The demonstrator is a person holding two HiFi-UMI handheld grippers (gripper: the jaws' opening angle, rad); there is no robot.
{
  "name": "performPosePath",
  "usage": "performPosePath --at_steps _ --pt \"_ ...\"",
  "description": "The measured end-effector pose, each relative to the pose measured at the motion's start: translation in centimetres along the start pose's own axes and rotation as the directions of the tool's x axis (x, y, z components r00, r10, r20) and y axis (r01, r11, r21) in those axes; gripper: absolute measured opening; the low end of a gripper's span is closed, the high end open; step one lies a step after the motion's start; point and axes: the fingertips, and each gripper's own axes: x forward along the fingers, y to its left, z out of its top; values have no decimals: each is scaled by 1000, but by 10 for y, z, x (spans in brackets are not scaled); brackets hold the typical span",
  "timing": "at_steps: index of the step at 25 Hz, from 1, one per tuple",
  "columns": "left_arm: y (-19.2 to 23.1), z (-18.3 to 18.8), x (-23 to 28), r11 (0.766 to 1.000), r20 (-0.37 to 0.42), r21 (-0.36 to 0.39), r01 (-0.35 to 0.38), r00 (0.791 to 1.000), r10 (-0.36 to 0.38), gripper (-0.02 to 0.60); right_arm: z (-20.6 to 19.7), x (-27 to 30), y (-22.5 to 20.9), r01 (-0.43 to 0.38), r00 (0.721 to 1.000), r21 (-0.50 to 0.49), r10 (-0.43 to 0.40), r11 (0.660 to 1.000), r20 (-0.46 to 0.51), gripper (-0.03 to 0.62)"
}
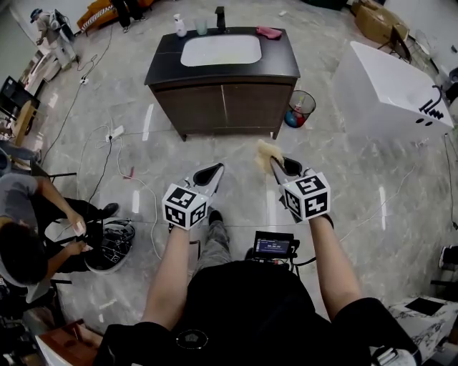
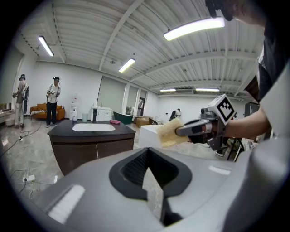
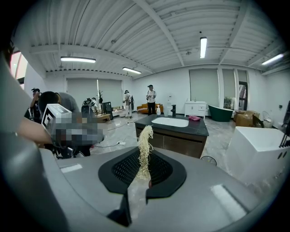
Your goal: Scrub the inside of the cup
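Right gripper [image 3: 144,165] jaws are clamped on a yellow sponge [image 3: 145,138]; left gripper [image 2: 148,164] jaws are closed on nothing. Both are well apart from the bench [image 1: 164,66] — there the cup [image 1: 201,26] stands behind the sink [image 1: 220,51], between bottle [image 1: 179,26] and tap [image 1: 220,18], its contents not visible. The bin [image 1: 301,107] beside the bench holds coloured rubbish.

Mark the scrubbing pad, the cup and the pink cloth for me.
scrubbing pad [image 1: 268,153]: head view, middle of the yellow fibres.
cup [image 1: 201,26]: head view, its side wall, behind the basin.
pink cloth [image 1: 269,32]: head view, middle of the cloth.
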Motion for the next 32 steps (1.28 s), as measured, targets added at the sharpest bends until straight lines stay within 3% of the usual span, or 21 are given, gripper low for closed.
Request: performPosePath --at_steps 11,17,20,26,32 --pt "116 31 42 995 -12 -7 97 995 -97 0 65 103 -15 69 998 15 -69 998 -2 43" --pt "180 50 48 992 4 -64 109 994 -109 0 93 146 -11 110 994 16 -110 994 -5 43" --pt "194 54 55 992 5 -32 122 993 -122 0 97 160 -11 120 993 10 -119 993 -20 43" --pt "210 54 77 987 -7 -38 157 987 -158 0 101 187 -26 131 991 23 -130 991 -35 43" --pt "243 64 111 988 -13 -41 146 989 -147 0 113 230 -56 109 994 27 -108 994 -33 43"
